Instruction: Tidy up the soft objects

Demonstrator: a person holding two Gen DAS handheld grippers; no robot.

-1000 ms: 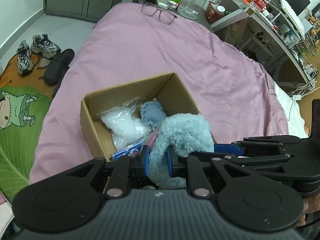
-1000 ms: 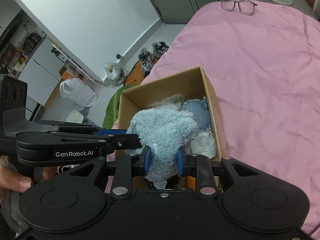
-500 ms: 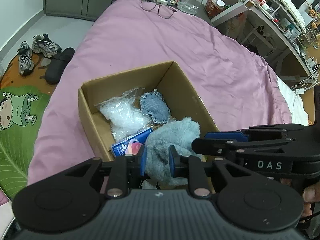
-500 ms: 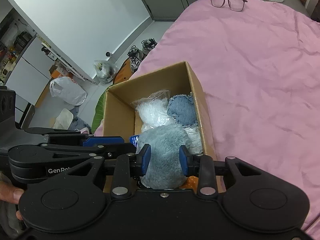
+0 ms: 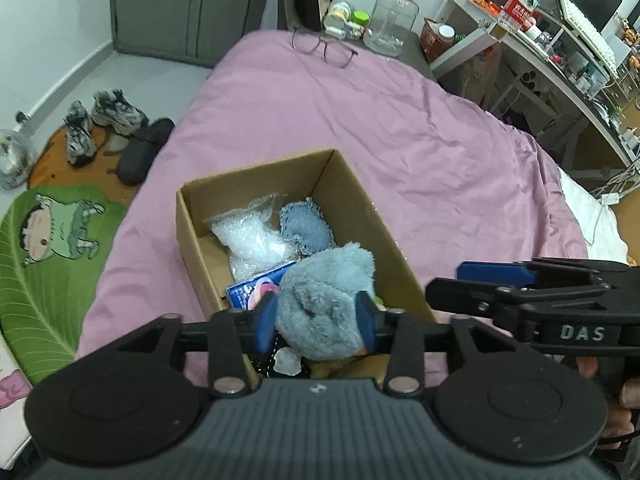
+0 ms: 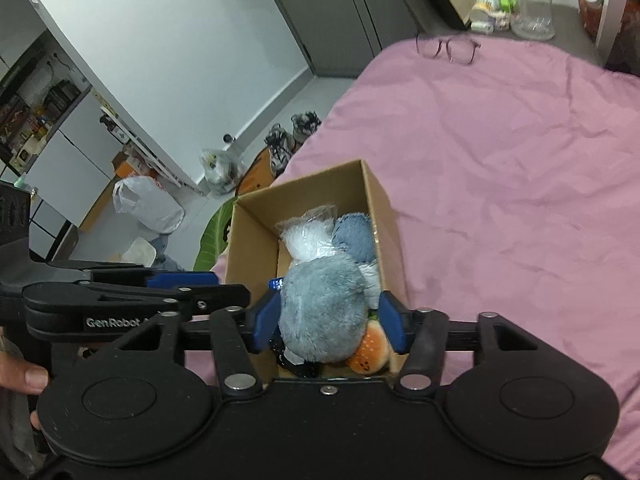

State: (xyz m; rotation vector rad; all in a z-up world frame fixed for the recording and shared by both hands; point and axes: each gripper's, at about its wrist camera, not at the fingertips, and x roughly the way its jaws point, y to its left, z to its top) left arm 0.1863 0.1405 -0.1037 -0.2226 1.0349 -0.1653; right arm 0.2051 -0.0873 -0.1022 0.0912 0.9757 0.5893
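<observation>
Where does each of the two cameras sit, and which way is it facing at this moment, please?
Left wrist view: sits on the left tongs, looking steeply down into the cardboard box on the pink bedspread; the right tongs and fingers show at right.
Right wrist view: sits on the right tongs, looking down into the same box; the left tongs and a thumb show at left.
Shared: the box, the blue-grey plush toy now released in it, both tongs just opened, the eyeglasses.
</observation>
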